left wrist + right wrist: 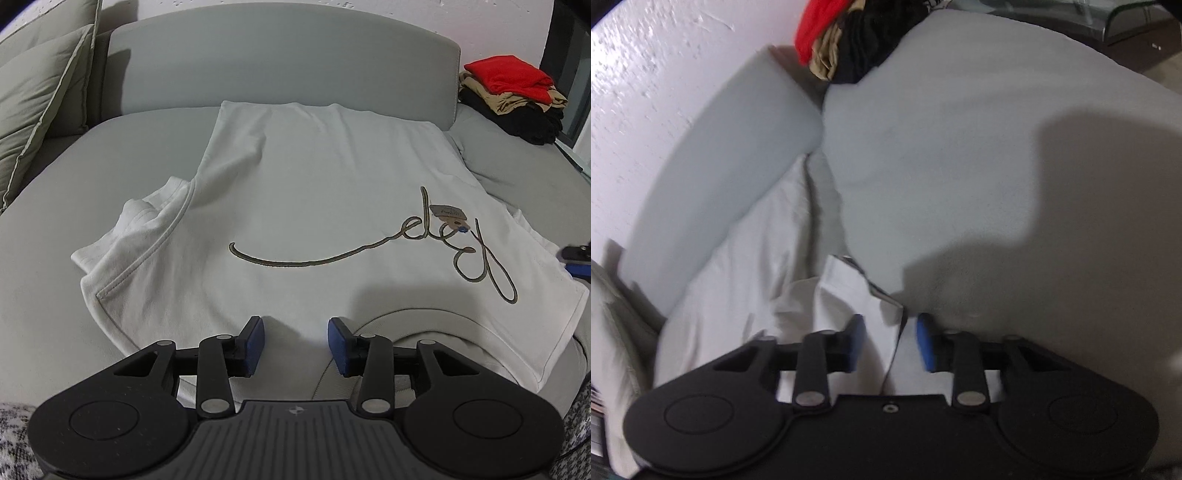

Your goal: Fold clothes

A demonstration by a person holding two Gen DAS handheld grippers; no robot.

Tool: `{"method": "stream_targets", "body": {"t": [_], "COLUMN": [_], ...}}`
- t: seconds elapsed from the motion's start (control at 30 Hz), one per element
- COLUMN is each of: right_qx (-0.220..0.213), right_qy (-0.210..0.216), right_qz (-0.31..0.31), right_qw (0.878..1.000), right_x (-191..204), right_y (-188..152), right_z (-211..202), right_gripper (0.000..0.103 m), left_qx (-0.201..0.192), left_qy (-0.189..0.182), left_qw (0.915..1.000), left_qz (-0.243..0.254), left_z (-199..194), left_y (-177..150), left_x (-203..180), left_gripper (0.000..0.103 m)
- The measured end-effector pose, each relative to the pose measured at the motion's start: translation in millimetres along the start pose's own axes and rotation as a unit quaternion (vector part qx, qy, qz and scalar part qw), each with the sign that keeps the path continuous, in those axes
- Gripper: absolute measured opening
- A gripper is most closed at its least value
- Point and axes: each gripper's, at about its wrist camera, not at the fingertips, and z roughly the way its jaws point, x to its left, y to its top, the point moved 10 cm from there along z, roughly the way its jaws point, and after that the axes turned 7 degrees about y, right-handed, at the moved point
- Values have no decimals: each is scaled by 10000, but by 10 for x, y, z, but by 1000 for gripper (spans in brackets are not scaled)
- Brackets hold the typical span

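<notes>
A white T-shirt [314,177] with a dark cursive script and a paper tag [448,216] lies spread on the grey sofa seat [51,258], one sleeve bunched at its left. My left gripper [296,345] hovers open over the shirt's near edge, with cloth below the blue pads [255,343] but nothing pinched. In the blurred right wrist view, my right gripper [891,341] stands over the shirt's [746,280] other sleeve [849,291]. A fold of white cloth runs between its fingers, and a gap shows beside the right pad [925,341]. Part of that gripper shows at the shirt's right edge [578,260].
A pile of red, tan and black clothes [513,96] [849,40] sits at the sofa's far right. The grey backrest [280,62] runs behind the shirt, with cushions [37,92] at left. A dark glass-topped table [1126,29] stands beyond the seat.
</notes>
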Motion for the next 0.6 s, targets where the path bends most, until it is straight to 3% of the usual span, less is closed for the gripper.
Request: {"method": "stream_targets", "body": {"t": [0.13, 0.23, 0.3, 0.37, 0.5, 0.6], "right_qx": [-39, -170, -527, -1219, -2122, -1872], "right_qy": [25, -117, -90, -164, -995, -1575], "right_qz": [-110, -446, -772, -1301, -2050, -2061], "right_qw": [9999, 9988, 9956, 9838, 9503, 9474], "right_x": [9, 52, 140, 289, 378, 241], "right_y": [17, 28, 53, 152, 161, 160], "right_z": [129, 159, 57, -146, -533, -431], "right_gripper": [26, 3, 2, 2, 2, 2], "left_qx": [-13, -8, -16, -30, -51, -64], "left_qy": [-26, -51, -51, -44, -19, -2], "left_qw": [10000, 10000, 10000, 10000, 9999, 9999], "left_qz": [8, -26, -23, 2, 86, 121], "left_z": [4, 6, 5, 2, -3, -1], "left_y": [-9, -9, -11, -16, -20, -23], "left_x": [5, 15, 15, 8, -10, -8], "left_gripper": [40, 40, 40, 40, 40, 40]}}
